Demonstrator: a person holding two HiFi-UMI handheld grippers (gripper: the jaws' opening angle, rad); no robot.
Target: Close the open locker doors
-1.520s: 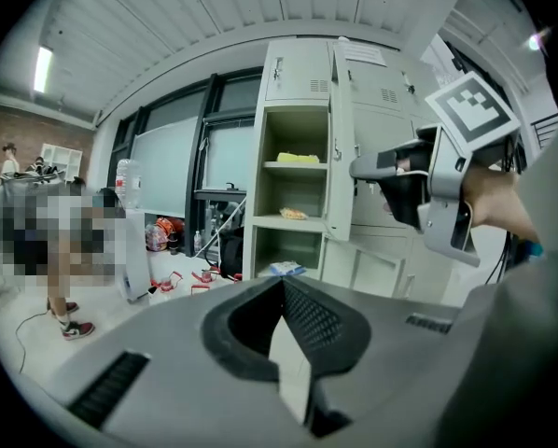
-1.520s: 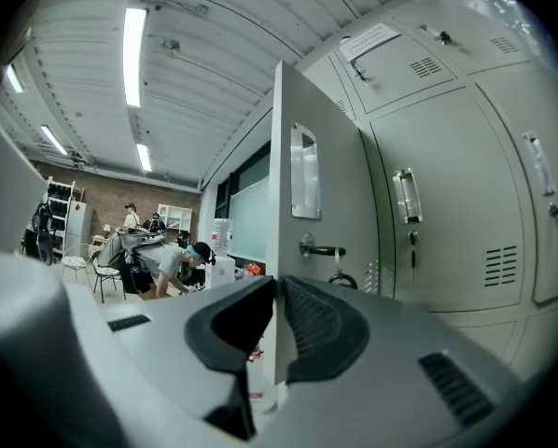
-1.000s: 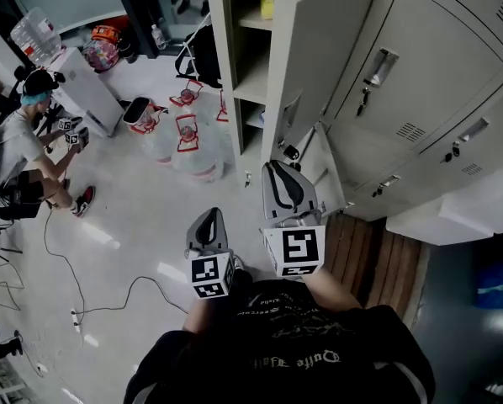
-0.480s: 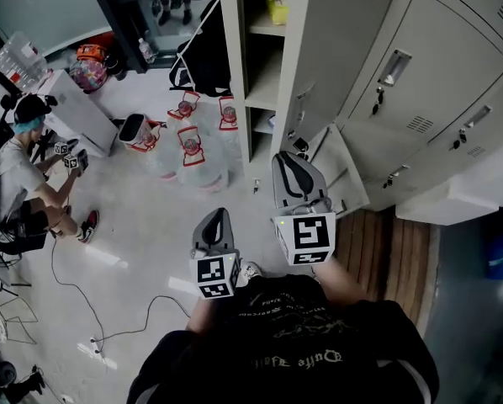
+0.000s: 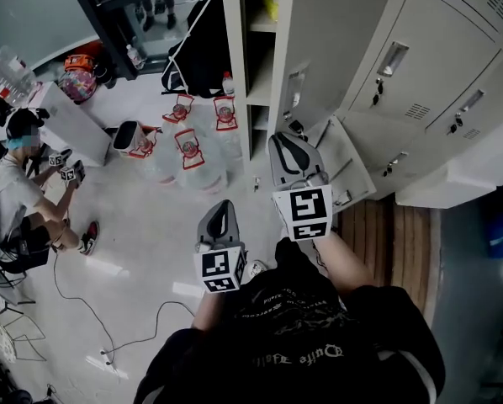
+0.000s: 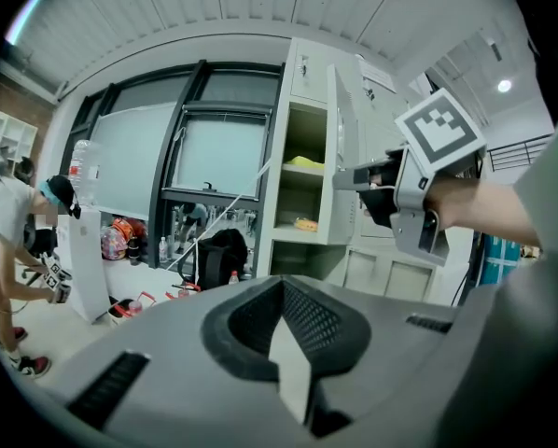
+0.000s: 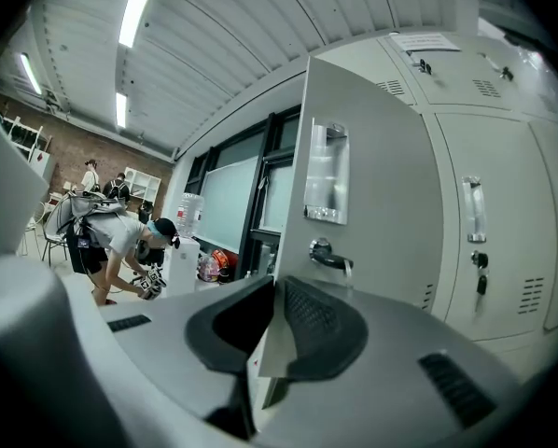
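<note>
A bank of beige lockers (image 5: 436, 82) fills the upper right of the head view. One upper door (image 5: 323, 49) stands open, showing shelves (image 5: 256, 74) and a yellow item (image 5: 272, 2). Below it a lower door (image 5: 346, 165) hangs open too. My right gripper (image 5: 283, 139) is shut with nothing in it, its tip just in front of the upper door's lower edge. In the right gripper view that door (image 7: 354, 222) with its latch handle (image 7: 327, 256) rises right behind the gripper (image 7: 277, 283). My left gripper (image 5: 221, 207) is shut and empty, lower left, over the floor.
Several water jugs with red handles (image 5: 197, 146) stand on the floor by the open locker. A black backpack (image 5: 197, 53) leans behind them. A person (image 5: 24, 167) crouches at far left beside a white box (image 5: 71, 129). A cable (image 5: 92, 310) runs across the floor. Wooden slats (image 5: 386, 238) lie under the lockers.
Both grippers have moved a little up and forward toward the lockers, and the right one now sits closer to the open upper door. Their jaws look the same.
</note>
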